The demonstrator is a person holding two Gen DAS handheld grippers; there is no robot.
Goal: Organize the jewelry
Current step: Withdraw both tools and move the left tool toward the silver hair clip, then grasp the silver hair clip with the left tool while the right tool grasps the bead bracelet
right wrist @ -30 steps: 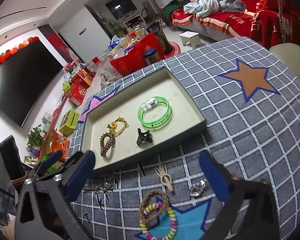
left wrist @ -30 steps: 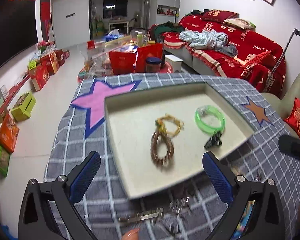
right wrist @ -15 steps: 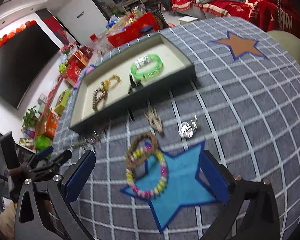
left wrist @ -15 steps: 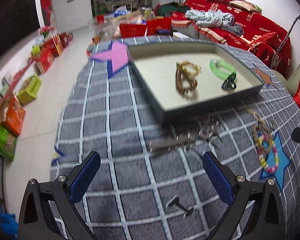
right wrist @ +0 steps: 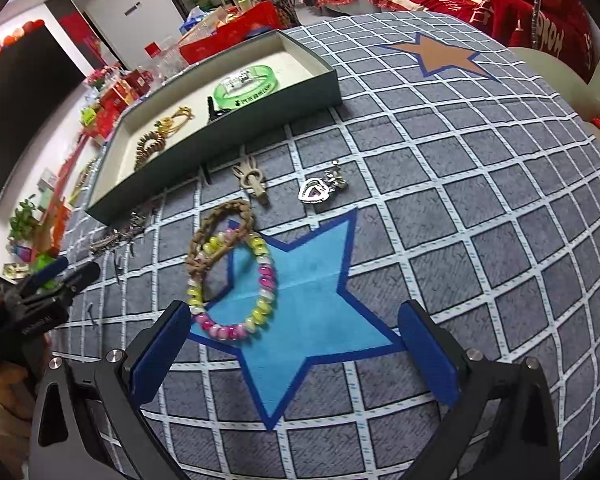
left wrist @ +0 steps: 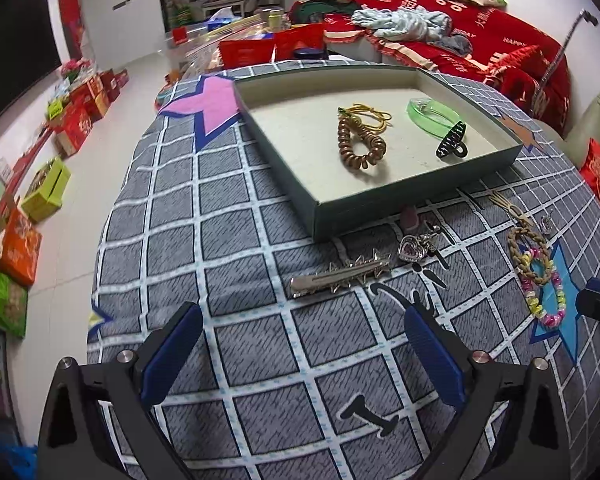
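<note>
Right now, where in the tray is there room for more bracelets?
The tray is bare along its left half, beside the brown coil bracelet. Its right side is crowded: green bangle, black claw clip, gold cord.

Red-draped sofa (left wrist: 460, 28), floor-side gift boxes (left wrist: 76, 124), perhaps a cane (left wrist: 560, 56)

Home living room: red-draped sofa (left wrist: 452, 36), wall television (right wrist: 24, 100).
</note>
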